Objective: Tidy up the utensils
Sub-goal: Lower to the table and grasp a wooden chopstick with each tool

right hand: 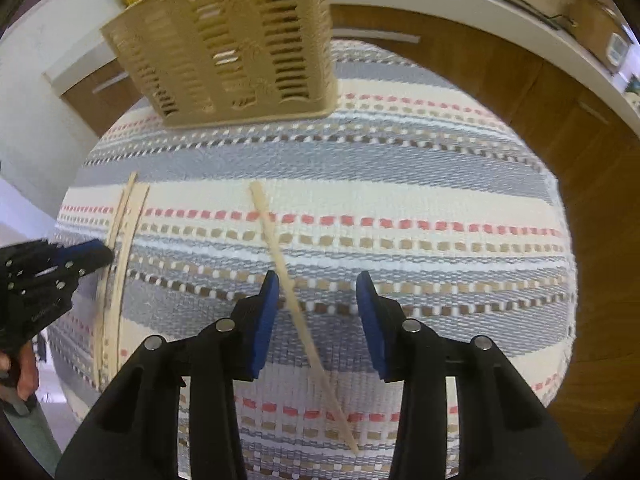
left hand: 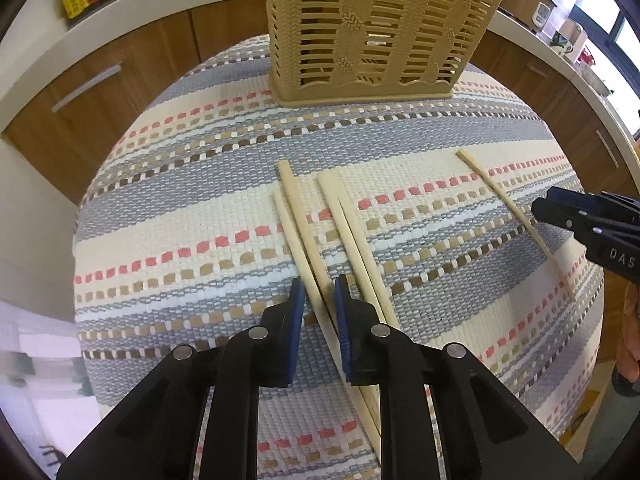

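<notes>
While our left claw (left hand: 319, 294) narrows around one of five slim wooden chopsticks (left hand: 298, 216), our right claw (right hand: 316, 294) straddles another (right hand: 280, 264), pads apart, beside one slatted plastic basket (left hand: 360, 32).

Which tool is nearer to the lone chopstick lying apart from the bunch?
Right. The right tool straddles the lone chopstick, which runs between its open pads. The left tool is off to the side, at the bunch of chopsticks.

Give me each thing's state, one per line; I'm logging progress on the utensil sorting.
Left hand-held gripper: jaws narrow, straddling a chopstick, grip unclear.
Right hand-held gripper: open around the lone chopstick.
Chopstick cluster: flat on the mat.
Lone chopstick: flat, apart.
Basket: upright.
</notes>
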{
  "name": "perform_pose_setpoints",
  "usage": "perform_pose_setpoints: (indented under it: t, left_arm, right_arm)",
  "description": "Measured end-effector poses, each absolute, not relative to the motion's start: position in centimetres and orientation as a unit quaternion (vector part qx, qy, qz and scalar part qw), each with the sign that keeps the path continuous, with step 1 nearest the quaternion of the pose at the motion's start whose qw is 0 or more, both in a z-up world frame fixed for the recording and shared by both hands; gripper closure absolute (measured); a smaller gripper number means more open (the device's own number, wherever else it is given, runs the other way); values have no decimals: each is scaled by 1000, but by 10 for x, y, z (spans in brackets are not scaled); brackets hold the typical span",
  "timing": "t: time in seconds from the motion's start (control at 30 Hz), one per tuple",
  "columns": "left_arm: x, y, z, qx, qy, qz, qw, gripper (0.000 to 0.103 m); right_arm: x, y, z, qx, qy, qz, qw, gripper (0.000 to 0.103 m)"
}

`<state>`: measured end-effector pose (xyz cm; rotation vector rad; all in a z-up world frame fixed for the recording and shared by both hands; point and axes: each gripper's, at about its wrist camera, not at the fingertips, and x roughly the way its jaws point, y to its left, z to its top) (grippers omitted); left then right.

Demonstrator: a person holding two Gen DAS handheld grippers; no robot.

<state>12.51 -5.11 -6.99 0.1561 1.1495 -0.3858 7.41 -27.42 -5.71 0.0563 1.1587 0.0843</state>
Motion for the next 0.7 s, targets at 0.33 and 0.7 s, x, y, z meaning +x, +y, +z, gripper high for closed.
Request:
perform_pose_setpoints:
  t: [0.33,0.7]
  left_arm:
    - [137,-33,-69,43,556,-197,806,88]
    - [134,-18,-67,44,563,-195,802,89]
  right_arm:
    - [97,-266,-66,-8,580,85,810,72]
    - [104,-256,-73,-16,584,88,807,72]
